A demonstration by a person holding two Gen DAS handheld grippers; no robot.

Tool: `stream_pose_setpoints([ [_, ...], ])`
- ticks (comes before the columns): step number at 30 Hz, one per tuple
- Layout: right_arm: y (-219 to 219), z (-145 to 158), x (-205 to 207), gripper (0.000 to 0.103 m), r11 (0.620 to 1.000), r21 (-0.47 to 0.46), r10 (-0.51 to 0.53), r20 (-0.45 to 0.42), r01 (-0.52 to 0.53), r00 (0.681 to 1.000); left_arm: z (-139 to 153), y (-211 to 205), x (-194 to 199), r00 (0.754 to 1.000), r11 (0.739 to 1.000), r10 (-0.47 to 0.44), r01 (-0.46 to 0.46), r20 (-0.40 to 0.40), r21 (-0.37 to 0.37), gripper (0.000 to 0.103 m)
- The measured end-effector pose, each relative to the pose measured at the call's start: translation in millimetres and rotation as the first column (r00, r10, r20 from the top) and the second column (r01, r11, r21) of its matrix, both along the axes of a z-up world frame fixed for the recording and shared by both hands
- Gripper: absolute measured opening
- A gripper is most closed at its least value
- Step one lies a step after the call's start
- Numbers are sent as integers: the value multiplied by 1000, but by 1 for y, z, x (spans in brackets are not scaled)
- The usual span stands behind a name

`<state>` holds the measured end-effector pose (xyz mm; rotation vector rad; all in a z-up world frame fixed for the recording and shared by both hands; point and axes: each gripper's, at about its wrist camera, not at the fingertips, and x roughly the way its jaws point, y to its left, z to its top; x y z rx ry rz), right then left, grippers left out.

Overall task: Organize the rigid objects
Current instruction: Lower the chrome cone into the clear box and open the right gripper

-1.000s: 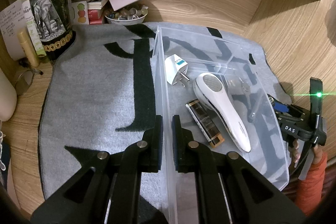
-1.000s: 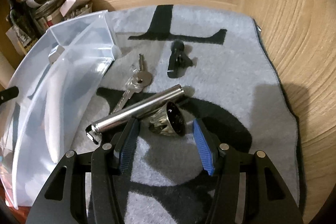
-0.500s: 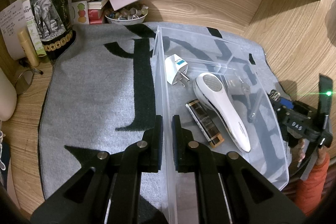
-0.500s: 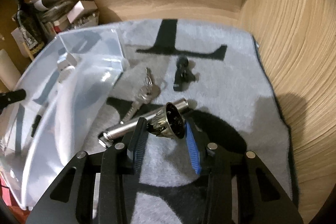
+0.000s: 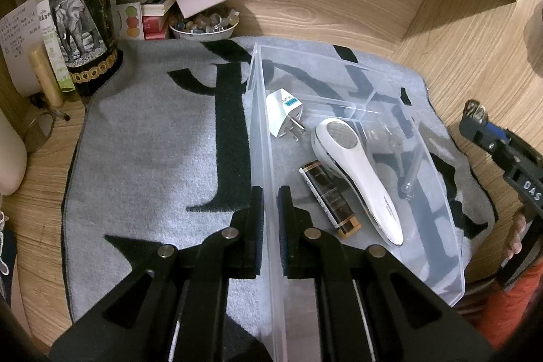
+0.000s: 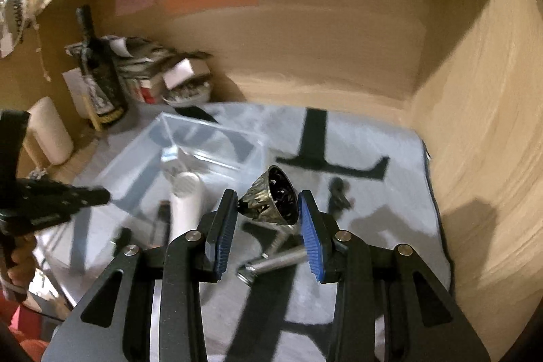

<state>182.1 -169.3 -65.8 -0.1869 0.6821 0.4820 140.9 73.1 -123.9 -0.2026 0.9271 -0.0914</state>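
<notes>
1. Bell-shaped metal cup (image 6: 269, 201), patterned outside and dark inside, sits between the blue pads (image 6: 309, 238) of the right gripper (image 6: 268, 231), lifted clear of the grey mat (image 6: 383, 236); its open mouth faces the right-hand pad.
2. Both pads press on the cup, one on its narrow end and one at its rim, so the jaws stand partly apart and hold it.
3. Below the cup, a silver tube (image 6: 275, 262) lies on the mat, with what looks like a key just behind it, mostly hidden and blurred.
4. A small black piece (image 6: 339, 197) lies on the mat, further back and to the right of the cup.
5. The clear plastic box (image 5: 437, 192) stands on the mat to the left of the cup and holds a white plug (image 5: 283, 116), a white handheld device (image 5: 356, 172) and a dark flat bar (image 5: 329, 197) side by side.
6. The left gripper (image 5: 270, 216) is clamped on the near left wall of the box, one pad outside and one inside, the jaws almost together.
7. A dark bottle (image 5: 81, 9) stands at the mat's far left corner.
</notes>
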Motion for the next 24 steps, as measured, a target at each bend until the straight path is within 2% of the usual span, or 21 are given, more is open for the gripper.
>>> stream_pose_setpoints([
  [6, 27, 9, -7, 34, 996, 8, 84, 26, -85, 996, 0, 0, 1, 1000, 1000, 1, -1, -1, -1, 8],
  [14, 64, 1, -14, 34, 980, -38, 195, 16, -194, 981, 0, 0, 1, 1000, 1000, 1, -1, 0, -1, 8],
  [24, 95, -31, -15, 34, 954, -76, 281, -102, -289, 954, 1, -2, 0, 1000, 1000, -1, 1, 3, -4, 8],
])
